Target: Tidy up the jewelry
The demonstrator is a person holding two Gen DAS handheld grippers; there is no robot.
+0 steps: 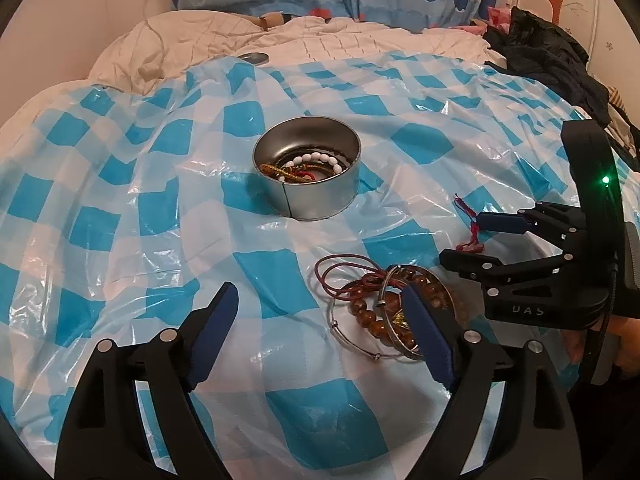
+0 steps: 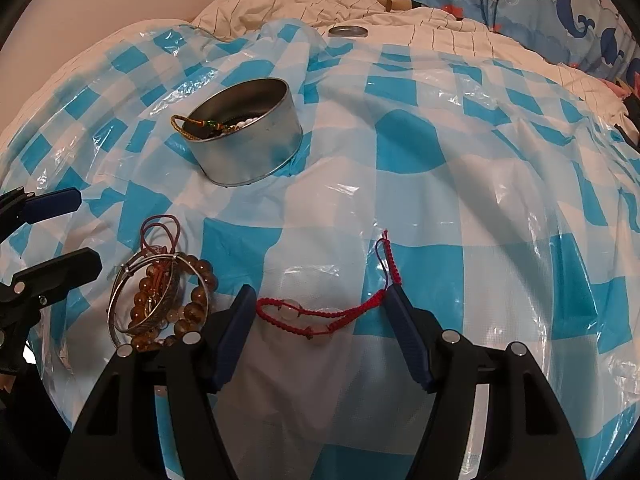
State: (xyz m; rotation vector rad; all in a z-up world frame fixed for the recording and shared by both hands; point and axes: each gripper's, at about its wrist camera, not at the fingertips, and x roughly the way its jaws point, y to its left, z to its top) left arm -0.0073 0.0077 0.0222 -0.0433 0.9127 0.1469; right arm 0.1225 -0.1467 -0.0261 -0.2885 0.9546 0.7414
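Right gripper (image 2: pixel 318 300) wide open — red braided bracelet (image 2: pixel 320 314) between fingertips. Left gripper (image 1: pixel 318 300) wide open — round tin (image 1: pixel 307 178) ahead, amber bead bracelet (image 1: pixel 376 322) beside right finger.

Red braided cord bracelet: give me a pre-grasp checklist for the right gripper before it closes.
1. Right gripper open: ok.
2. Red braided cord bracelet lies between its fingers: ok.
3. Bracelet free of the pile of amber bead bracelets and silver bangles: ok.
4. Left gripper open and off the red cord: ok.
5. Round metal tin upright and open: ok.
6. Fingertips low enough to pinch the cord: cannot tell.
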